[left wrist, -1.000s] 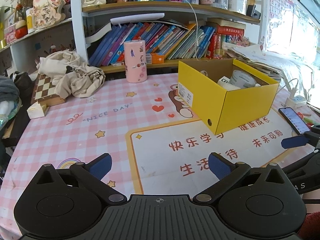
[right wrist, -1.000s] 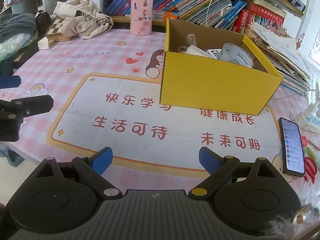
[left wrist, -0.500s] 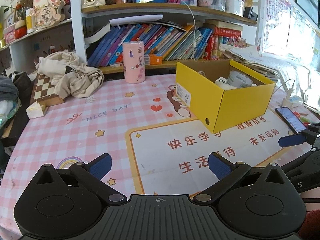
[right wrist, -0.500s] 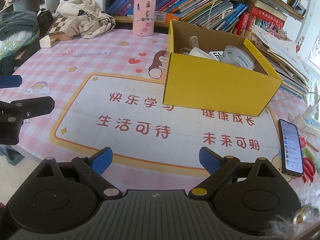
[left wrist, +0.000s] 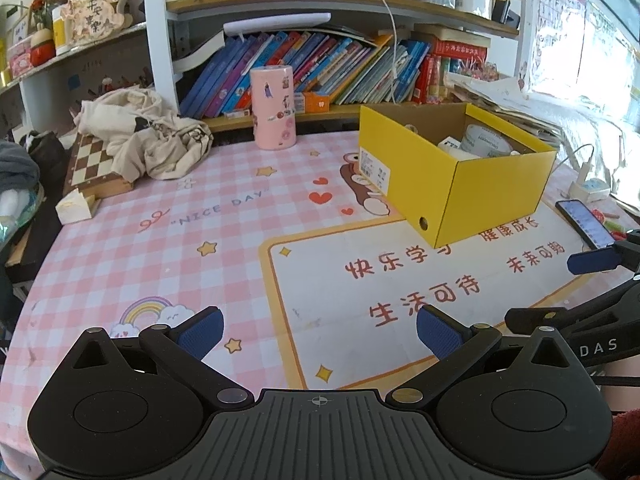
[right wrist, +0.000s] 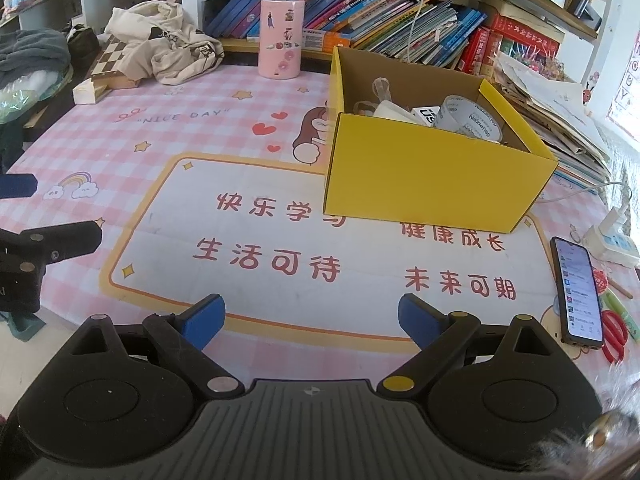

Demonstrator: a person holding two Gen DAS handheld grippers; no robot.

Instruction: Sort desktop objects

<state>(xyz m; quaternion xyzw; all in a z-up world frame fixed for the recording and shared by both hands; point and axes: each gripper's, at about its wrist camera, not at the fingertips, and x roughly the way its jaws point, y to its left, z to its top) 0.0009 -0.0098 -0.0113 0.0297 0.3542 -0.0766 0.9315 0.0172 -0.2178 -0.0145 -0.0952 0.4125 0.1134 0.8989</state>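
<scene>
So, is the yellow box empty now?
No, the yellow box holds a roll of tape and other small items.

I see the open yellow box (right wrist: 432,176) standing upright on the pink checked desk (right wrist: 168,136), its far corner over the bear print. Inside it I can make out a roll of clear tape (right wrist: 470,120) leaning on edge, beside white items I can't identify.
</scene>
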